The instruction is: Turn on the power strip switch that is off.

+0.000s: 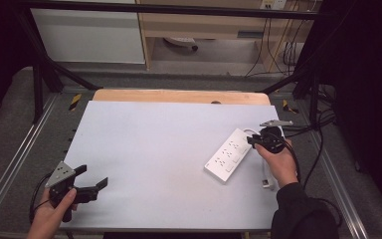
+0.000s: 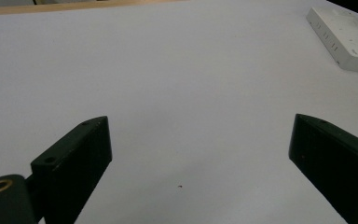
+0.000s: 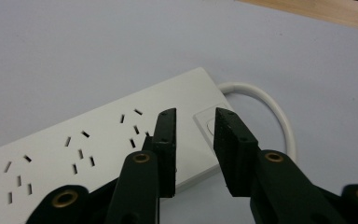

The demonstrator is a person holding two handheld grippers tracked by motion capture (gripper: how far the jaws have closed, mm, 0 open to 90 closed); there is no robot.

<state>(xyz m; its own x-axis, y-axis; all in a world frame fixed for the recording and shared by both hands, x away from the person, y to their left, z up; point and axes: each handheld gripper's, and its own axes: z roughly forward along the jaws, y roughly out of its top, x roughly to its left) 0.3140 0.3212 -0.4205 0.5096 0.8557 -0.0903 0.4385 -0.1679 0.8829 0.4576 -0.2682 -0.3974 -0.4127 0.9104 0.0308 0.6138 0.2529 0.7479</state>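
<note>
White and long, the power strip (image 1: 228,154) lies on the right part of the table (image 1: 149,154) in the high view; we see its long axis run diagonally, the cord end far right, the other end nearer us. Our right gripper (image 1: 252,141) sits at that cord end; our left gripper (image 1: 93,179) rests near the front left corner, jaws spread. From the left gripper view we see wide-apart jaws over bare table, the strip (image 2: 347,37) far off. From the right gripper view, nearly closed jaws hang over the strip's (image 3: 98,149) switch end with a narrow gap, pinching nothing; its cord (image 3: 270,105) loops away.
</note>
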